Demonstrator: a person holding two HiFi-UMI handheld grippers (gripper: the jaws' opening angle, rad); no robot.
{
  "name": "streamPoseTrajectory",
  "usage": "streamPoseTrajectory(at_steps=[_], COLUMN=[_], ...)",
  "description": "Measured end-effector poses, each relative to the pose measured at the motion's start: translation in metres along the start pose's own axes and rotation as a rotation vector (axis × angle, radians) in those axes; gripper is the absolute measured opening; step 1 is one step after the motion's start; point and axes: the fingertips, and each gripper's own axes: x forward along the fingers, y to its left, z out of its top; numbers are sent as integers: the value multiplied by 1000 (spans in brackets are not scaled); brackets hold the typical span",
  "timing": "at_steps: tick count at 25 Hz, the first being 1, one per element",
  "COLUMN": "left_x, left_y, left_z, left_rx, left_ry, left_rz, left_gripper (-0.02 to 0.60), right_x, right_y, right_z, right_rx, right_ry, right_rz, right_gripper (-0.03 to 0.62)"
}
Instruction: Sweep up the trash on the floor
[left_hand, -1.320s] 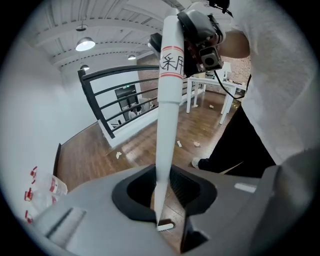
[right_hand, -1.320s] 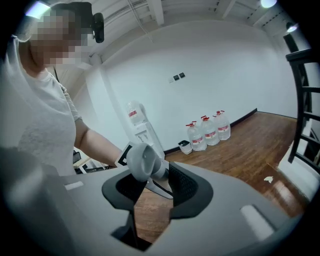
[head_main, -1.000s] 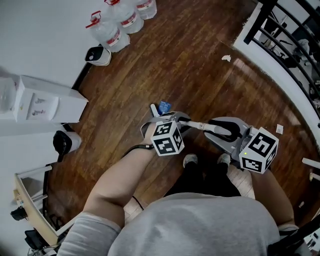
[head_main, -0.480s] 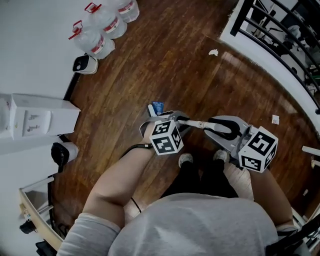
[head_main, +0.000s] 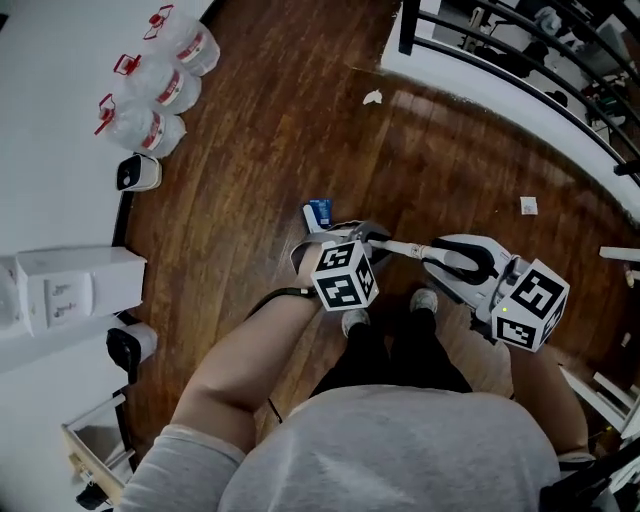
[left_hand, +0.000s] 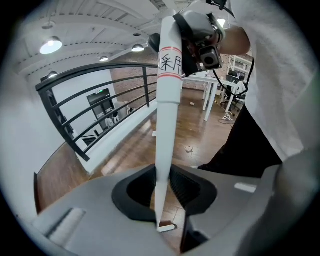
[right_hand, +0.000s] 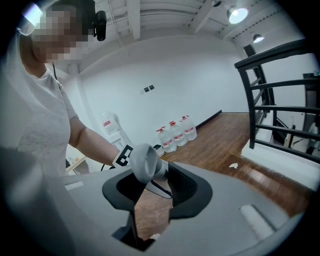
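Note:
Both grippers hold one broom handle (head_main: 402, 248), a white pole with a grey end. My left gripper (head_main: 352, 235) is shut on the white pole (left_hand: 165, 125), which rises between its jaws and bears red bands. My right gripper (head_main: 455, 262) is shut on the handle's rounded grey end (right_hand: 145, 163). A small blue piece (head_main: 320, 212) shows on the floor side of the left gripper. The broom's head is hidden. White paper scraps lie on the wood floor: one far ahead (head_main: 372, 97), one to the right (head_main: 528, 205); a scrap (right_hand: 233, 165) also shows in the right gripper view.
Three water bottles (head_main: 150, 90) and a small white device (head_main: 137, 173) stand along the left wall, with a white cabinet (head_main: 70, 290) nearer. A black railing (head_main: 500, 50) on a white ledge curves across the top right. My feet (head_main: 385, 310) are just below the grippers.
The floor has slid left and up in the head view: bottles and the far scrap shifted left, a second scrap came in at the right. Both grippers keep the same hold.

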Motion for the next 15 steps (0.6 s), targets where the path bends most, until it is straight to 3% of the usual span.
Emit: streamPoseTrajectory(at_steps=[8, 15], left_x=[82, 157], left_y=[-18, -58], left_z=[135, 252], left_rx=[156, 279], left_ry=[-63, -116], left_rz=[-124, -239], left_gripper=[77, 77], right_x=[-142, -276], right_y=[-55, -90], right_z=[-20, -54], right_rx=[83, 162], right_ry=[-87, -162], right_rz=[-206, -397], right_gripper=[126, 121])
